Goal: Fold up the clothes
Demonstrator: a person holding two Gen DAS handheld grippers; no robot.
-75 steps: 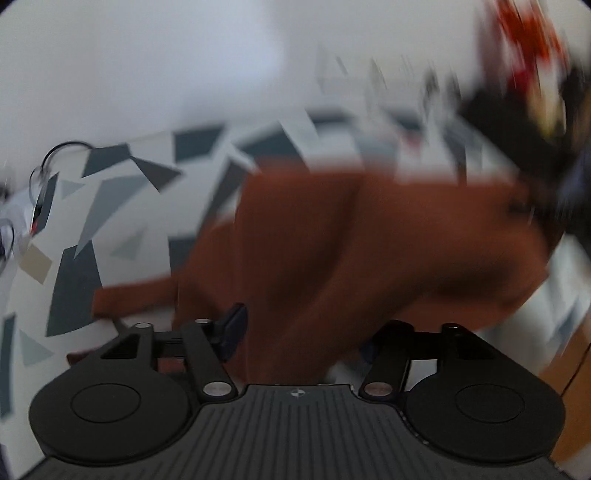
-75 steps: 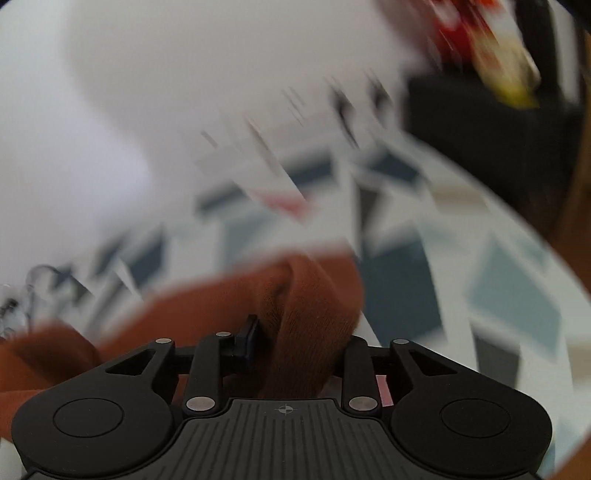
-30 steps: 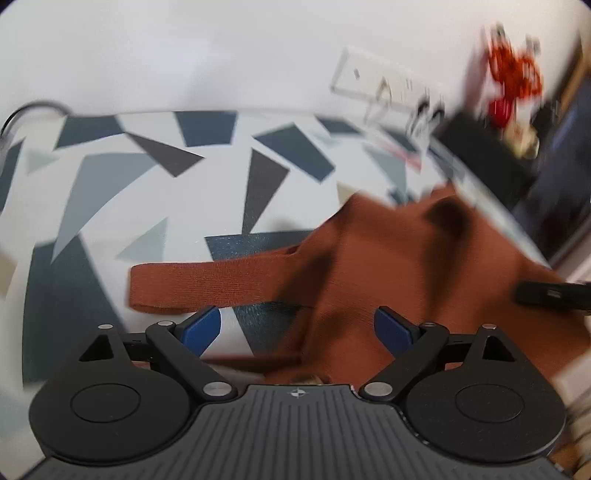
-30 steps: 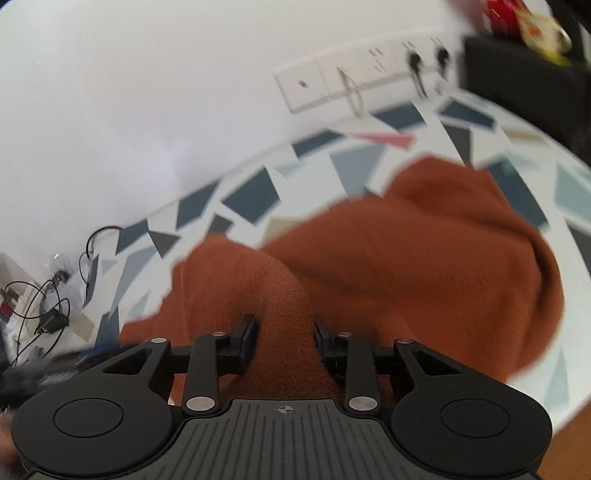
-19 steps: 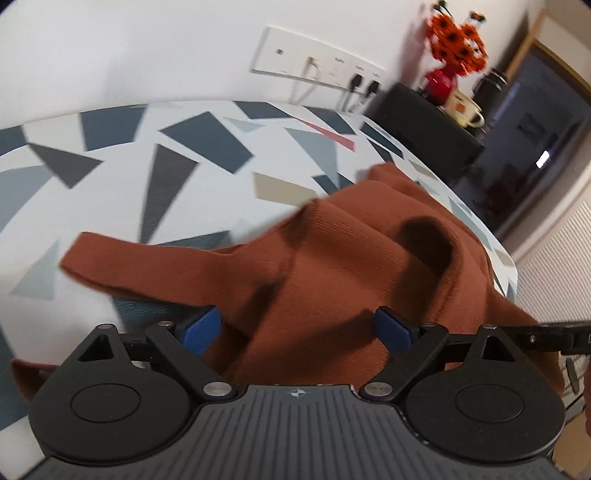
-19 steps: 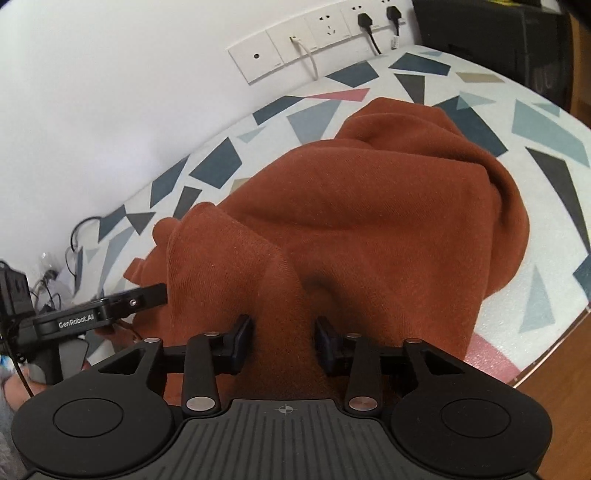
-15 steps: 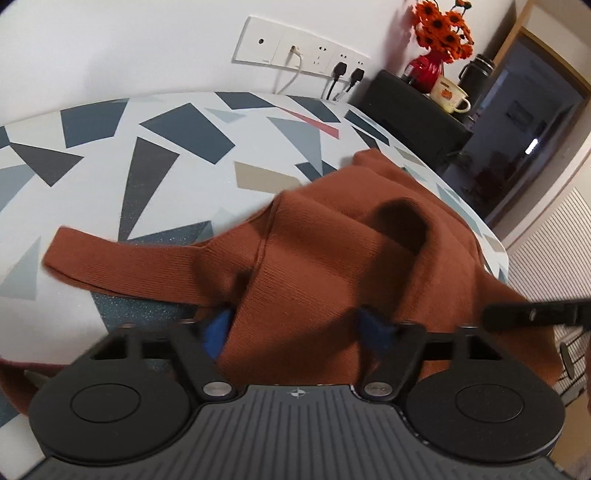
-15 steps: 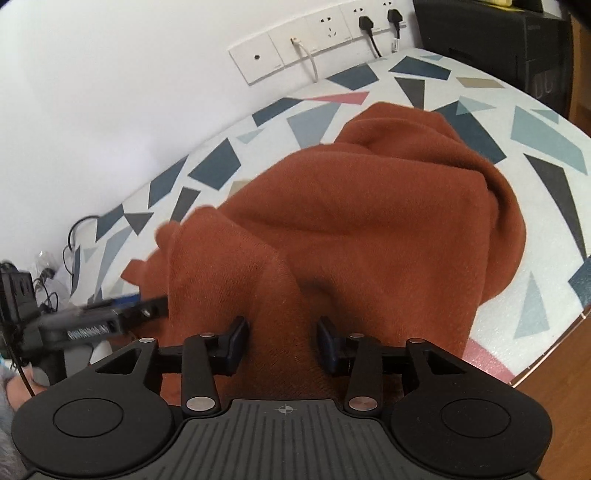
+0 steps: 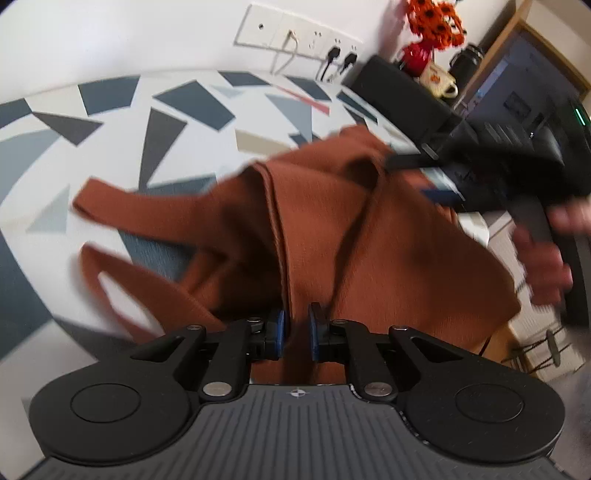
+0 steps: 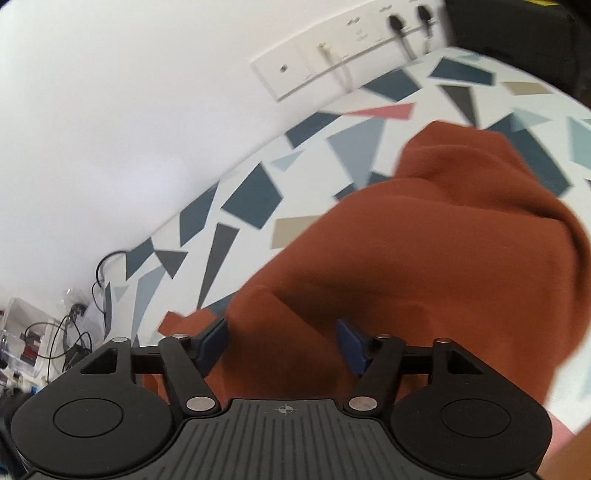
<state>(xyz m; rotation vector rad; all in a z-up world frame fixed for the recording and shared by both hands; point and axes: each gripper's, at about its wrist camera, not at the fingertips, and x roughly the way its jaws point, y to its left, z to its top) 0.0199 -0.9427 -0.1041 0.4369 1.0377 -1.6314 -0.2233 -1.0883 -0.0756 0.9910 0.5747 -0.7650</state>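
Two grippers at work on one rust-brown garment [image 9: 369, 236]. Nearest in the left wrist view, left gripper [image 9: 295, 330] pinched tight on a fold of the knit beside a seam, blue pads [image 9: 279, 328] almost meeting with cloth between. Just beyond, fabric rising in a blurred, lifted sheet, with two narrow strips trailing left over the patterned tabletop [image 9: 110, 122]. Further right, right gripper [image 9: 417, 158] reaching over the garment's far edge, dark body blurred, with a hand [image 9: 546, 266] around its handle. At the back, white wall sockets [image 9: 295, 33] with plugs, a black cabinet [image 9: 402, 92], orange flowers in a red vase [image 9: 432, 22] and a mug [image 9: 439, 79]. In the right wrist view, right gripper [image 10: 281, 341] spread wide, blue pads [image 10: 214, 338] well apart on either side of a ridge of cloth, gripping nothing. Beyond, garment [image 10: 443, 251] heaped in soft folds across the tabletop [image 10: 240, 199], far edge near the wall. Off to the left, tangled black cables [image 10: 74, 332] by a clear box; further back, sockets [image 10: 332, 48] on the white wall.
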